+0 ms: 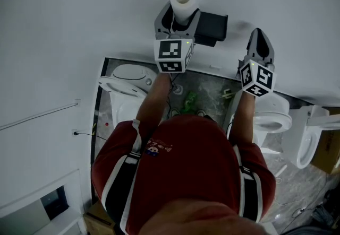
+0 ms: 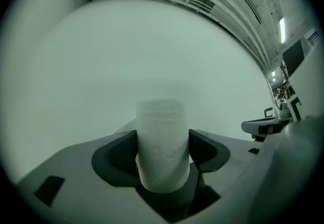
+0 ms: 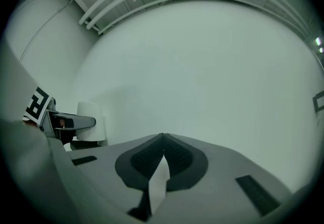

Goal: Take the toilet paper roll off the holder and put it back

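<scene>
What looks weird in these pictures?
The right claw pinches what looks like a small white paper scrap, away from the roll held in the left claw. Nothing else stands out.

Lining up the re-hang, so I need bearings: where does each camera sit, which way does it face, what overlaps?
Head view: on the head, looking steeply down; shows red-shirted torso, forearms, left gripper, right gripper.
Left gripper view: on that gripper, facing the white wall; jaws clamp the toilet paper roll.
Right gripper view: on that gripper, facing the wall; jaws together.
Shared: all three show the roll.
</scene>
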`<state>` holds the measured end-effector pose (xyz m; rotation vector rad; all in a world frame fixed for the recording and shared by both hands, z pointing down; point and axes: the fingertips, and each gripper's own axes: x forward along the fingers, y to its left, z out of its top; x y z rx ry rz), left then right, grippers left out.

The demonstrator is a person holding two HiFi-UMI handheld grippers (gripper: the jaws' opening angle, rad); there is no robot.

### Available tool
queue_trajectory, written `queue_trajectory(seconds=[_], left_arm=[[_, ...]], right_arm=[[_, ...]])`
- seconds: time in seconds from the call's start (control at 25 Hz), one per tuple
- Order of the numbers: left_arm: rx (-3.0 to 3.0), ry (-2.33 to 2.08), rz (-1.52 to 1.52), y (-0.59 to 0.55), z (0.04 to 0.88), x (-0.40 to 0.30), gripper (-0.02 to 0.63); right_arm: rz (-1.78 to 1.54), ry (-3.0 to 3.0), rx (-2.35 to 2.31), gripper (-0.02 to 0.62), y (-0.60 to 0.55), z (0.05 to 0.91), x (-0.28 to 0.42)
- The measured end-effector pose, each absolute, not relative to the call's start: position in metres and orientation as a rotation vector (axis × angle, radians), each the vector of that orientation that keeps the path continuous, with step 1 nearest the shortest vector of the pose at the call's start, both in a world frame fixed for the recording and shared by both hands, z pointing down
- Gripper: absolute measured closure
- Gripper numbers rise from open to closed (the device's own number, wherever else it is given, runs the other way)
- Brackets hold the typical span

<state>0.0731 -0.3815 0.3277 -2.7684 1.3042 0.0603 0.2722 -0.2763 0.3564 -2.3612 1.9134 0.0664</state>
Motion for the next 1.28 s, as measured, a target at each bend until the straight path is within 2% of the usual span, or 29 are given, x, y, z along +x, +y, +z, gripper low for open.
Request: queue_trajectory(seconds=[1.16,1.28], left_arm=[[-2.797,1.286,0.02,-0.385,0.357,0.073,0.273],[-2.807,1.264,0.019,-0.382,0.357,0.073,0.251]], right_arm=[[0.039,1.966,-2.359,0.588,-0.284,0.365,0.266],[0.054,1.968,-2.357,0.588,-0.282,0.361,0.265]])
